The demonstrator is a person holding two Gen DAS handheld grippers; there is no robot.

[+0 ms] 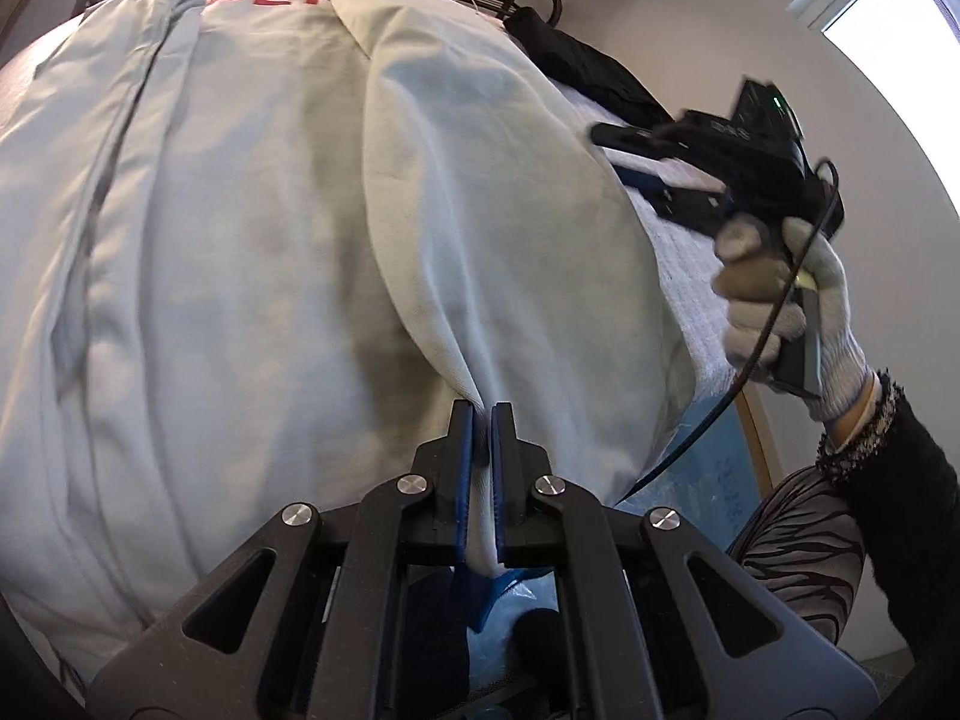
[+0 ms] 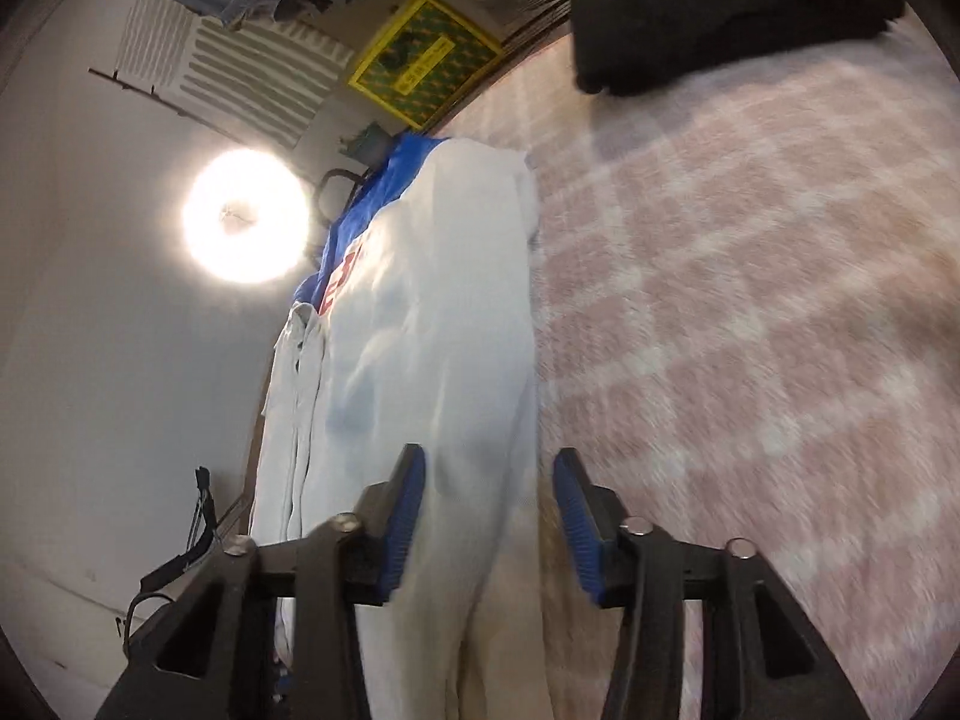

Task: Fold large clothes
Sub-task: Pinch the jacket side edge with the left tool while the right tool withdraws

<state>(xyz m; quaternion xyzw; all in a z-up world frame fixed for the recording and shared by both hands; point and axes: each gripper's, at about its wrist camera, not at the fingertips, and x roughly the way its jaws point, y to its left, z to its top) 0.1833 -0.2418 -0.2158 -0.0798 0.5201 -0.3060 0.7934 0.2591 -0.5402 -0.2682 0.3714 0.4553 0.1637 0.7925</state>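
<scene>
Large white garment (image 1: 252,228) lies spread on the bed (image 2: 750,330), sides already folded inward, blue collar at the far edge. Left tongs (image 1: 483,468) clamped shut on a pinch of near hem. Right tongs (image 2: 489,516) parted, straddling the garment's right edge, no contact on cloth. Judged midway: lengthwise fold done, crosswise fold left.

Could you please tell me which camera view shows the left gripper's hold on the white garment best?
The left wrist view: the left gripper is shut on a pinched fold of the white garment. The right wrist view shows the garment lying flat, but not that grip.
</scene>
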